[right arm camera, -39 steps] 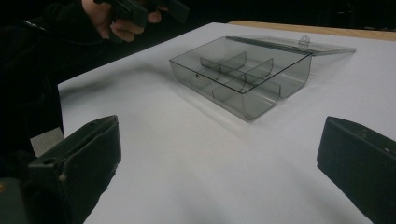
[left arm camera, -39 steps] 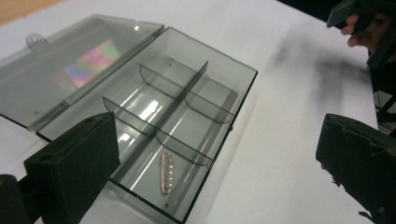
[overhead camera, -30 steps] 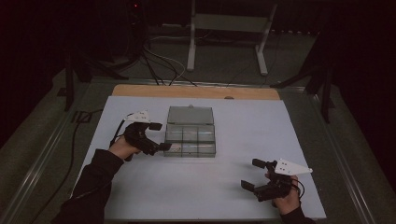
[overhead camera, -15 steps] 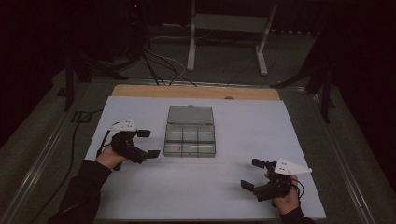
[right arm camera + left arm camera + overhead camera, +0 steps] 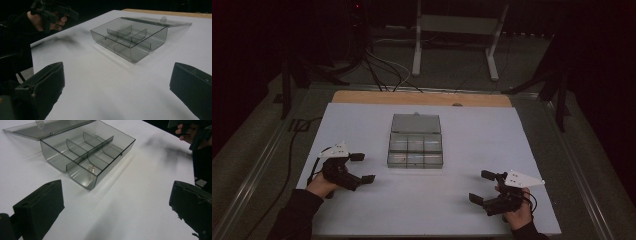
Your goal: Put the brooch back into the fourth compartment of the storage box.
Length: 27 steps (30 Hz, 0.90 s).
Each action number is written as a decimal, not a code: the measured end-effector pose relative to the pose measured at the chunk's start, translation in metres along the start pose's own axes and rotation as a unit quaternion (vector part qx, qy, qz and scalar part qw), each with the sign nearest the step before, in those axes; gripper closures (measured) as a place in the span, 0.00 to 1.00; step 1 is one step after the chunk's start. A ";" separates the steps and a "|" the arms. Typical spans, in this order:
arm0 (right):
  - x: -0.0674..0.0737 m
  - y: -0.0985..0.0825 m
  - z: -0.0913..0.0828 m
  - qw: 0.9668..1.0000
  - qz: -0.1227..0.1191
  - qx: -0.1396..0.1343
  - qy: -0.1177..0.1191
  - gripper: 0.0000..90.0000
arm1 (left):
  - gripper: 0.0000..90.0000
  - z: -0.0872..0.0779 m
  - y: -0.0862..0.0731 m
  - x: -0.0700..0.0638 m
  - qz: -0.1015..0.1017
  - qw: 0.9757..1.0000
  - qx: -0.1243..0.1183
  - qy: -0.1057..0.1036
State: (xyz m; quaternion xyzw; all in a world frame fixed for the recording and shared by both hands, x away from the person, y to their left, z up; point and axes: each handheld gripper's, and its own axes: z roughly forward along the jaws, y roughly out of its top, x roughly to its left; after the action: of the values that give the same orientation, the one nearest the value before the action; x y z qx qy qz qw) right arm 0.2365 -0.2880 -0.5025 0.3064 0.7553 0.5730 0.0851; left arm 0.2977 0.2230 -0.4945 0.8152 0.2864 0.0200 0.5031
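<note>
Open compartment box (image 5: 415, 148) between both tools; bare white table (image 5: 472, 130) around

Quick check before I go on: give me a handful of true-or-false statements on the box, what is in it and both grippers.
1. The clear box has its lid open. True.
2. A small ring lies in one compartment. True.
3. The left gripper is shut on the box wall. False: it is open, off to the box's side.
4. The right gripper holds the ring. False: it is open with nothing between its fingers.
5. The box stands on the white table. True.
</note>
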 end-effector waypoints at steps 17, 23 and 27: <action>0.001 0.000 -0.001 1.000 -0.002 0.003 0.000 0.00 | 0.01 -0.016 -0.046 -0.018 -0.018 1.000 0.004 0.020; 0.001 0.000 -0.001 1.000 -0.003 0.003 0.002 0.00 | 0.01 -0.025 -0.057 -0.025 -0.020 0.999 0.003 0.037; 0.001 0.000 0.000 1.000 -0.005 0.005 0.005 0.00 | 0.01 -0.026 -0.060 -0.024 -0.019 0.999 0.006 0.046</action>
State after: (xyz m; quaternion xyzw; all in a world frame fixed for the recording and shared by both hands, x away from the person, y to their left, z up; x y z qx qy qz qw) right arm 0.2357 -0.2877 -0.5027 0.3001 0.7602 0.5703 0.0824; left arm 0.2430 0.2520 -0.5255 0.8105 0.3249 0.0461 0.4852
